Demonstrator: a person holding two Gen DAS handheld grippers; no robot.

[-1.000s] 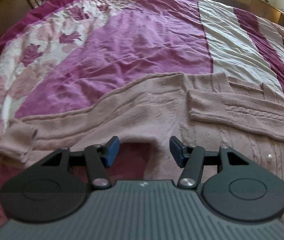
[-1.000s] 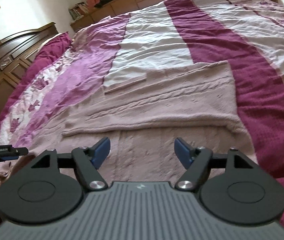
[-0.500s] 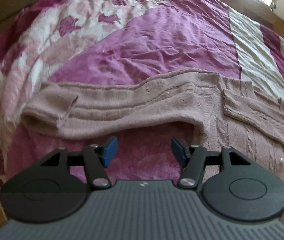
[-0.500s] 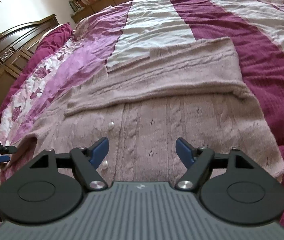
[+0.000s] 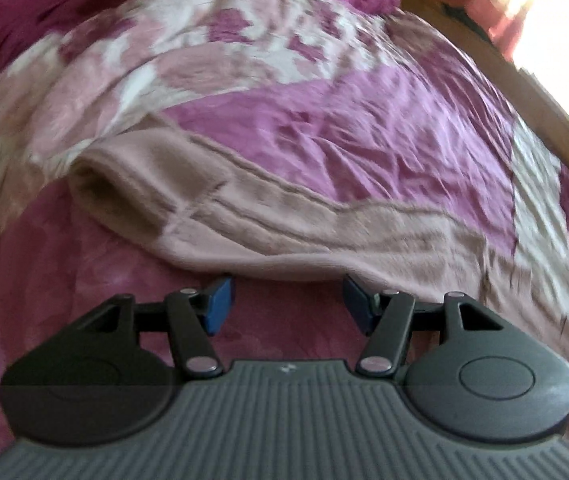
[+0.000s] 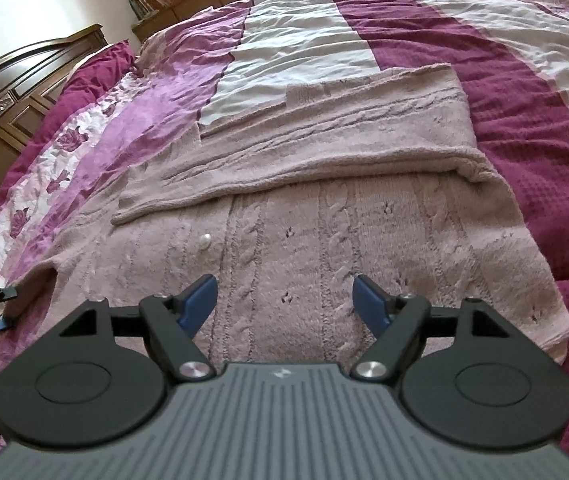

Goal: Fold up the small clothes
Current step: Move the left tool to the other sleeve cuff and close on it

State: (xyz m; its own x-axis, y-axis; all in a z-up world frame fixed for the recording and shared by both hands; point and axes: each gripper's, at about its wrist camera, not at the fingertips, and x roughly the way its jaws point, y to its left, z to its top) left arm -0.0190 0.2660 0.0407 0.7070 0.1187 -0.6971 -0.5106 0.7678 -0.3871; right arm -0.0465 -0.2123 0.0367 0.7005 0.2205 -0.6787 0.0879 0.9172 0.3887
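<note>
Pink knitted cardigan (image 6: 324,216) spread flat on the bed (image 6: 524,80), front up, one sleeve already folded across the chest. Other sleeve (image 5: 268,216) stretched out to the side over the purple bedspread, cuff end at far left in the left wrist view, that view blurred.

Left tool (image 5: 284,304) low over the bedspread, just short of the sleeve's near edge, jaws spread wide, holding nothing. Right tool (image 6: 284,300) above the lower body of the cardigan, jaws likewise spread, gripping nothing; contact with the knit not certain.

Step in hand, by the look of it: folding in the second sleeve, with the grasp not yet made. About a third of the fold done, judging from the one sleeve laid over.

Next move probably calls for sliding the left tool forward so one finger passes under the sleeve edge, pinching near the cuff, then carrying it across the chest onto the first sleeve. Right tool best placed pressing the body down to stop the soft knit dragging. Risk: thick, stretchy wool bunching or slipping from a shallow pinch.
</note>
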